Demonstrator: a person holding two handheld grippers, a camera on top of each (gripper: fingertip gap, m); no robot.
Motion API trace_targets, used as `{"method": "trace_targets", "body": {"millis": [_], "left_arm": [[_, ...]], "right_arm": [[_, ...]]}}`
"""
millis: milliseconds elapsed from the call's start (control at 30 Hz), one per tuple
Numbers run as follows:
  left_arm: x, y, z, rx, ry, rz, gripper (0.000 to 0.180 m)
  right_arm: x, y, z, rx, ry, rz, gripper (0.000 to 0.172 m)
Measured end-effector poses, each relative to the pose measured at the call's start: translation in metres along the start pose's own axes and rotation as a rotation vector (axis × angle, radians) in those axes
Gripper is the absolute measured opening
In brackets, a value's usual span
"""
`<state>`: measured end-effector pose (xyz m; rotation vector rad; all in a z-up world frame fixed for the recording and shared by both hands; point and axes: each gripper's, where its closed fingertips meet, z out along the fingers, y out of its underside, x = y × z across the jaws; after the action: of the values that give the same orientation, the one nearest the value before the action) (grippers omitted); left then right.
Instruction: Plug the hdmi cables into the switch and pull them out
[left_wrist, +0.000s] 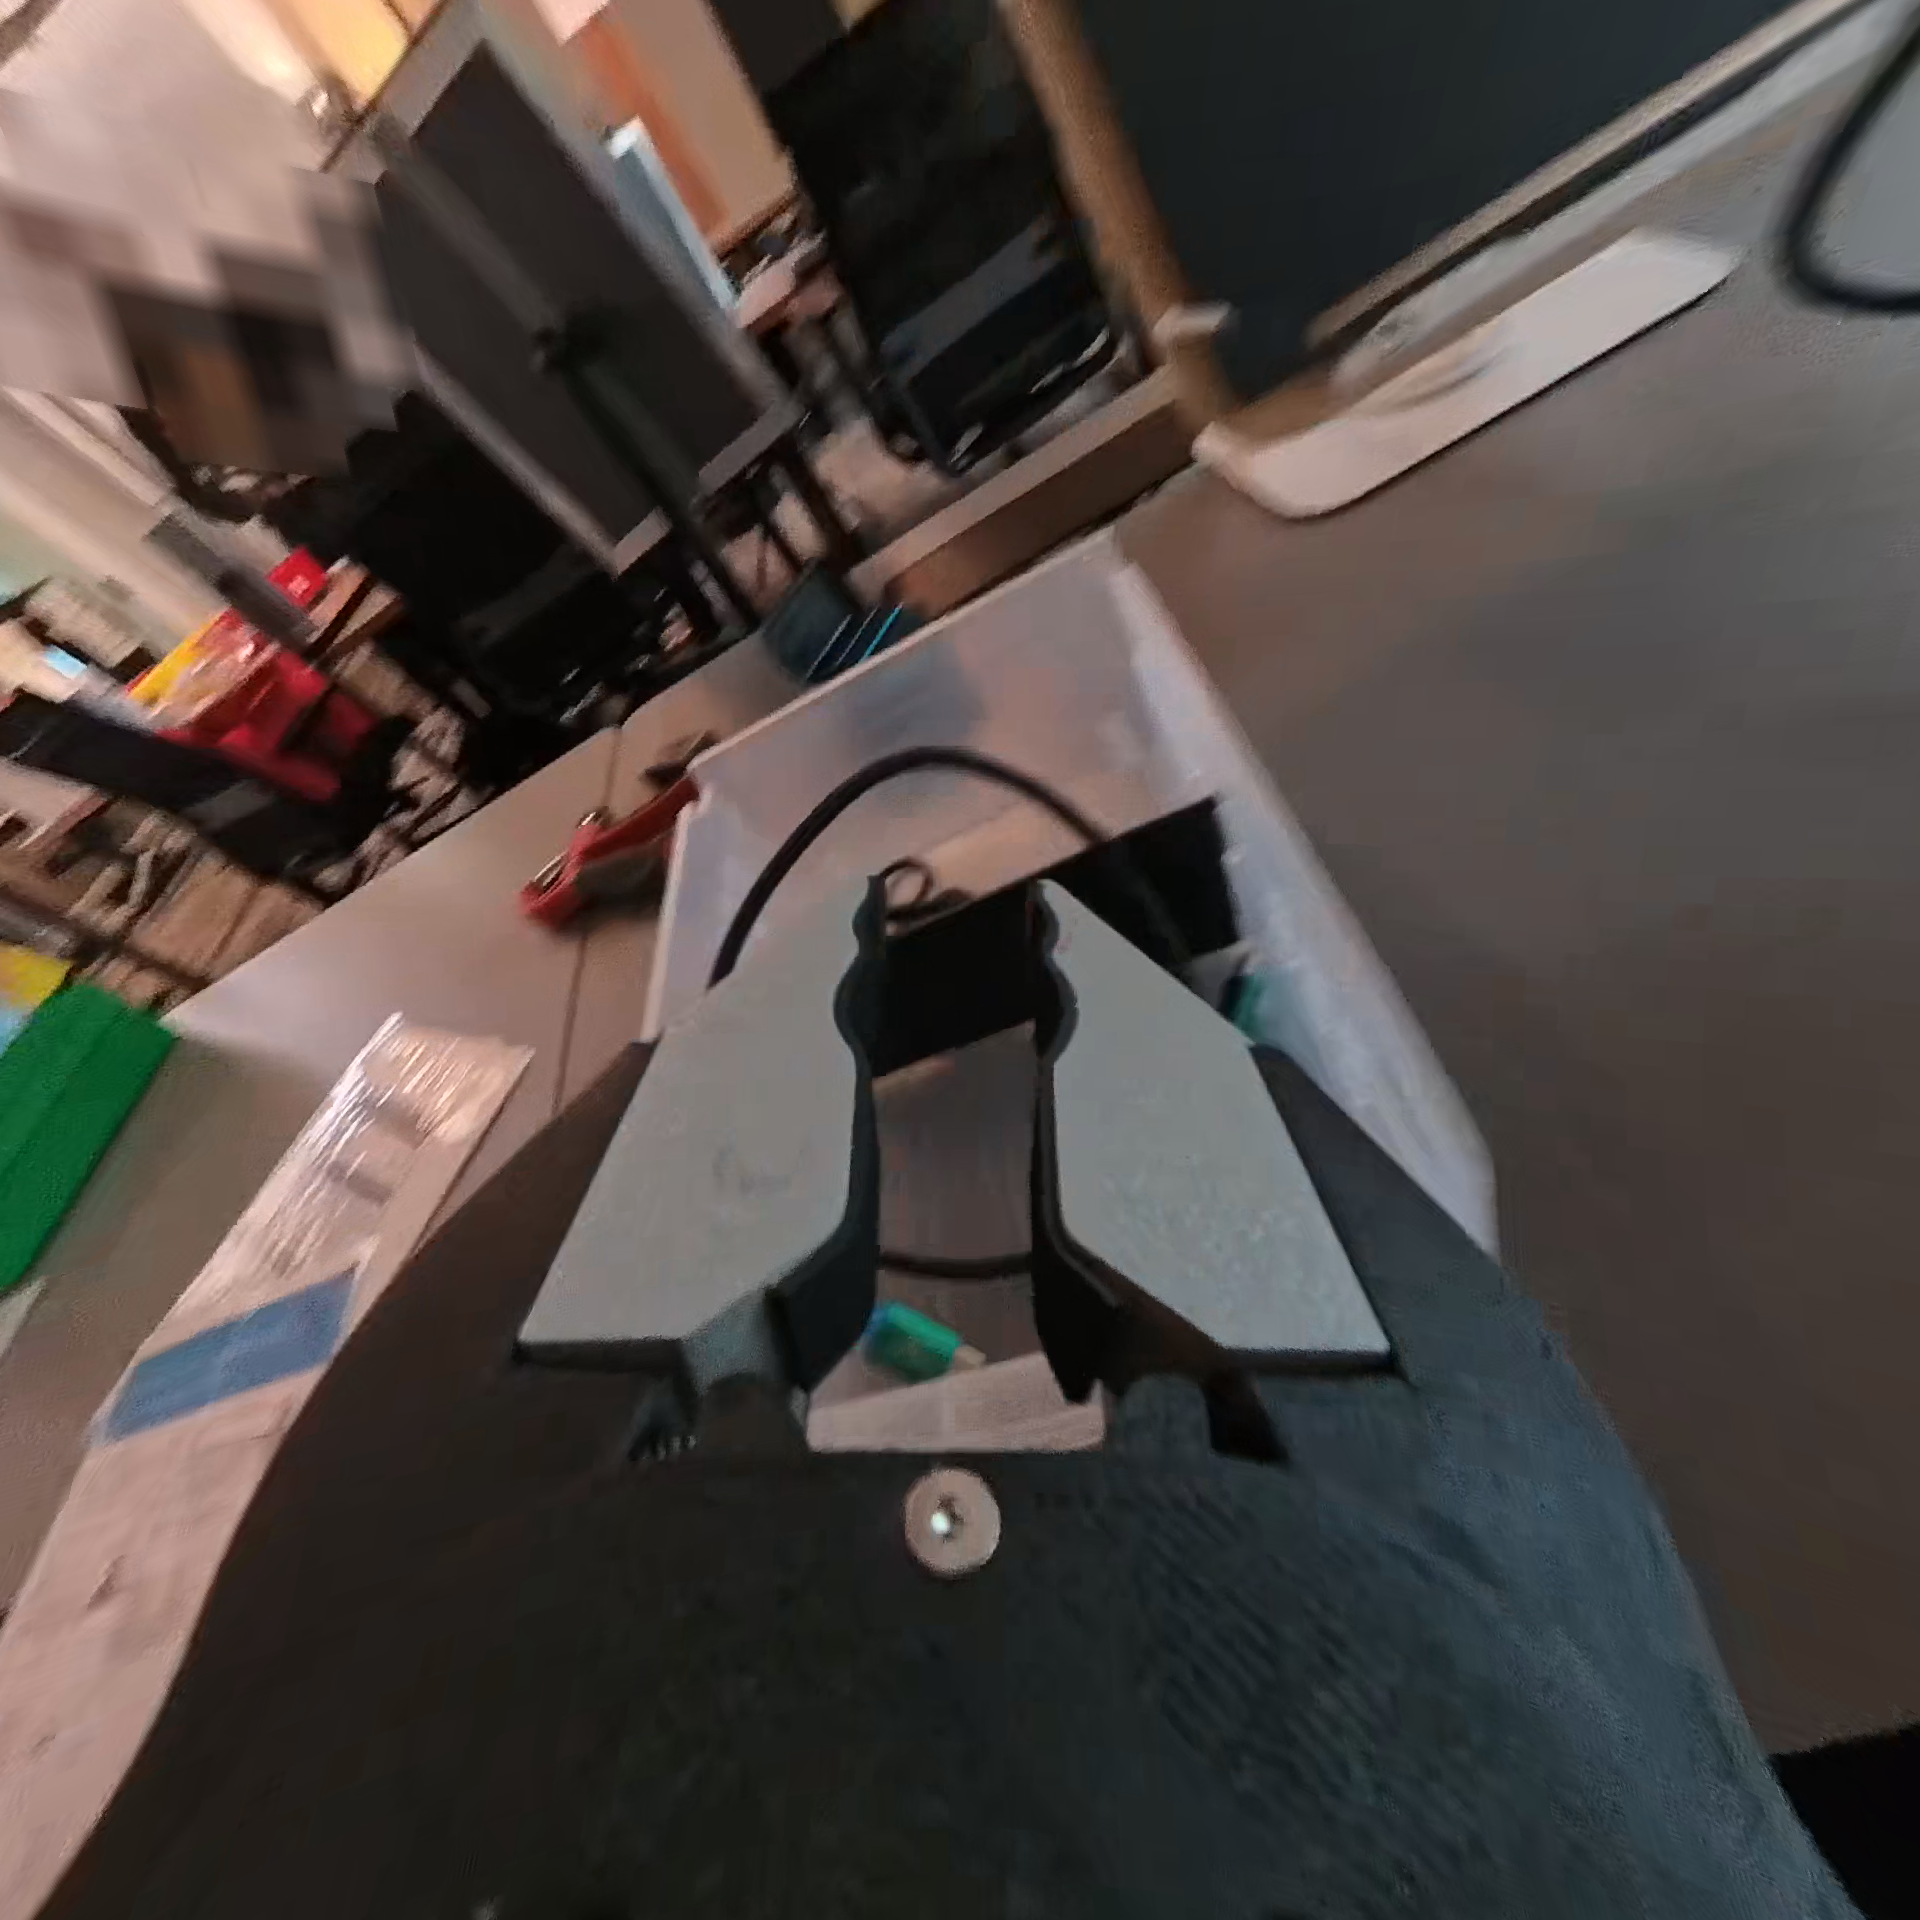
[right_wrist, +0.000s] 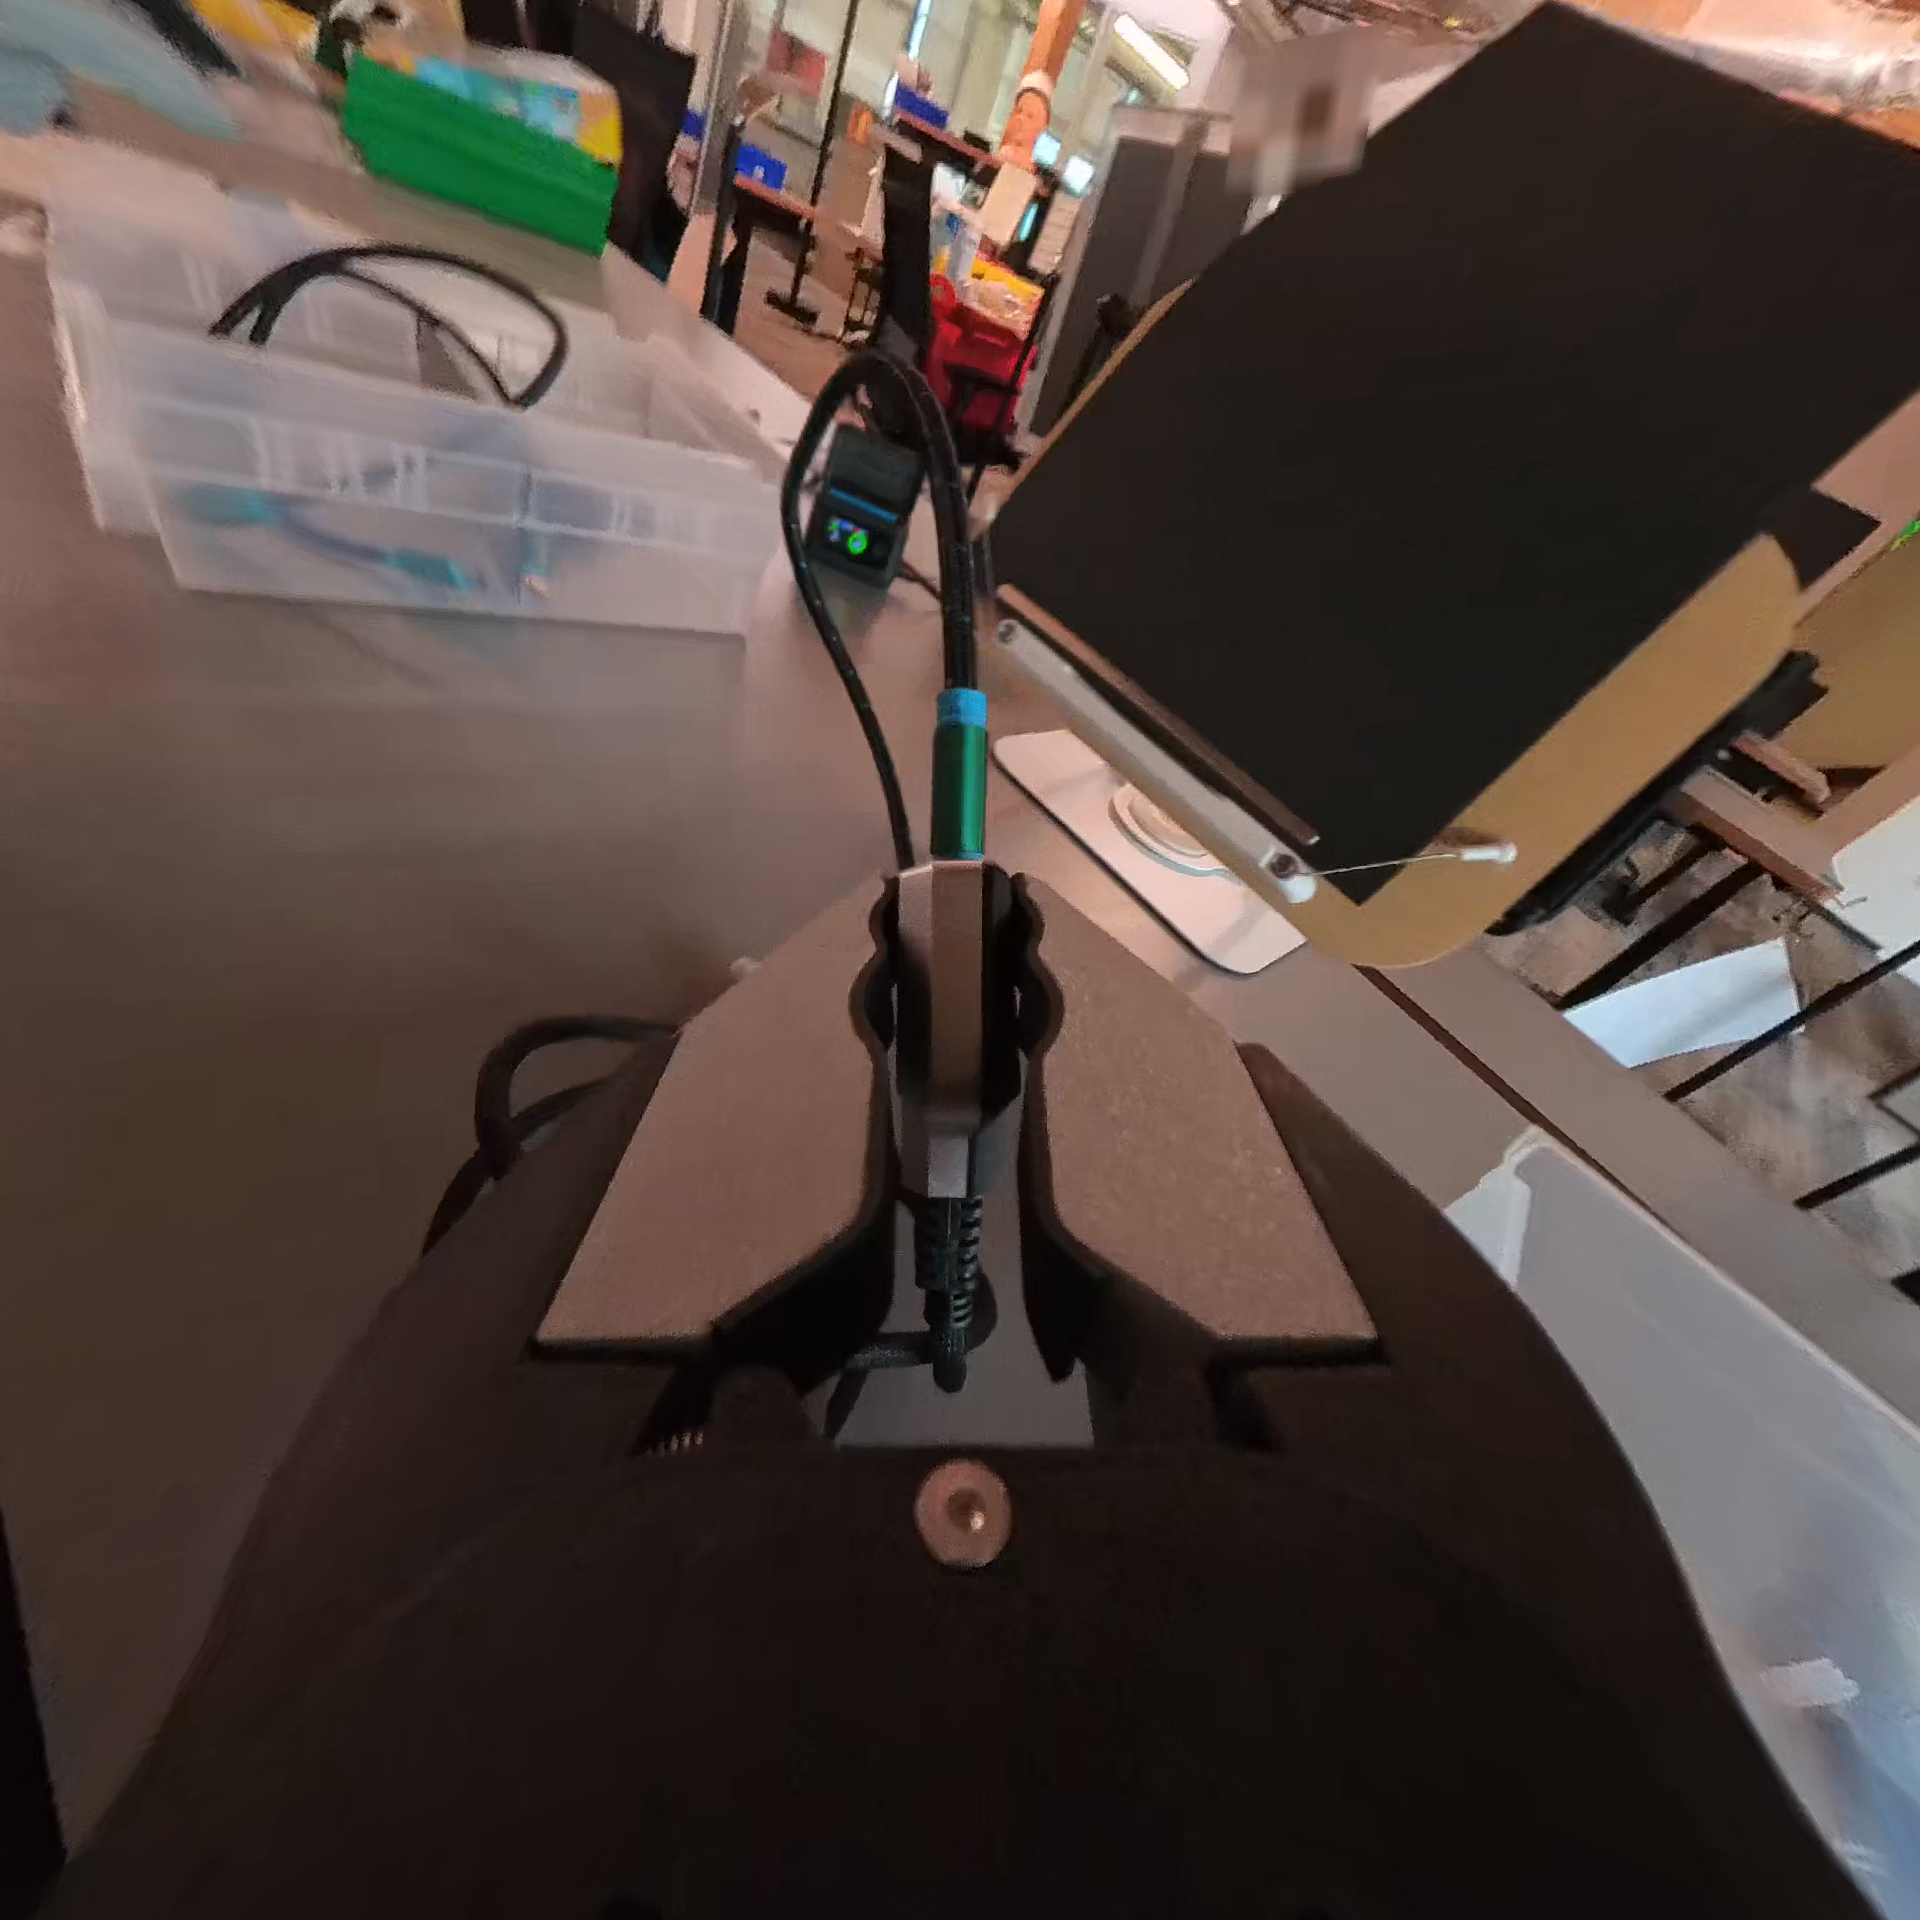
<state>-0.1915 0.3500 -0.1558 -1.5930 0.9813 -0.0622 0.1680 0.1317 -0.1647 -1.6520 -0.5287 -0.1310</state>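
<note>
In the right wrist view my right gripper (right_wrist: 956, 914) is shut on a flat silver HDMI switch (right_wrist: 951, 997), held edge-on above the table. A green plug with a blue band (right_wrist: 961, 790) sits in the switch's front end, and its black cable (right_wrist: 935, 468) loops up and back. A second black cable leaves the switch's rear between the fingers. In the left wrist view my left gripper (left_wrist: 961, 914) is open over a clear plastic bin (left_wrist: 1340, 935). A black box (left_wrist: 1153, 862) and a black cable (left_wrist: 831, 821) lie in the bin behind the fingertips. A loose green plug (left_wrist: 914, 1345) lies below, between the finger bases.
A monitor (right_wrist: 1455, 416) on a white stand base (right_wrist: 1143, 831) stands at the right. A small black device with a lit screen (right_wrist: 857, 520) and the clear bin (right_wrist: 416, 468) lie further back. A red clip (left_wrist: 613, 862) and a plastic bag (left_wrist: 343, 1195) lie left of the bin. The gap from one gripper's tips to the other's is roughly 40 cm.
</note>
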Motion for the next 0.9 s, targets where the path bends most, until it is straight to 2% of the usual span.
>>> {"method": "trace_targets", "body": {"millis": [133,233,433,667,800,833,867,900], "left_arm": [[-0.030,0.036,0.009,-0.126,-0.111,0.001,0.029],[-0.050,0.053,0.008,-0.167,-0.153,-0.085,0.030],[-0.060,0.055,0.005,-0.164,-0.180,-0.066,0.032],[-0.065,0.052,0.064,-0.284,-0.110,0.121,0.036],[-0.071,0.069,0.103,-0.416,-0.055,0.203,0.037],[-0.071,0.075,0.109,-0.447,-0.043,0.219,0.028],[-0.073,0.077,0.112,-0.462,-0.038,0.229,0.007],[-0.076,0.074,0.113,-0.453,-0.047,0.233,0.006]], "right_arm": [[-0.027,0.014,0.010,-0.088,-0.058,-0.140,0.017],[-0.043,0.026,0.018,-0.150,-0.083,-0.223,0.017],[-0.057,0.048,0.024,-0.215,-0.181,-0.218,0.024],[-0.060,0.053,0.022,-0.206,-0.239,-0.149,0.030],[-0.064,0.054,0.022,-0.209,-0.250,-0.170,0.031],[-0.066,0.055,0.021,-0.211,-0.258,-0.176,0.032],[-0.068,0.056,0.020,-0.216,-0.271,-0.185,0.032],[-0.070,0.059,0.019,-0.228,-0.282,-0.193,0.033]]}}
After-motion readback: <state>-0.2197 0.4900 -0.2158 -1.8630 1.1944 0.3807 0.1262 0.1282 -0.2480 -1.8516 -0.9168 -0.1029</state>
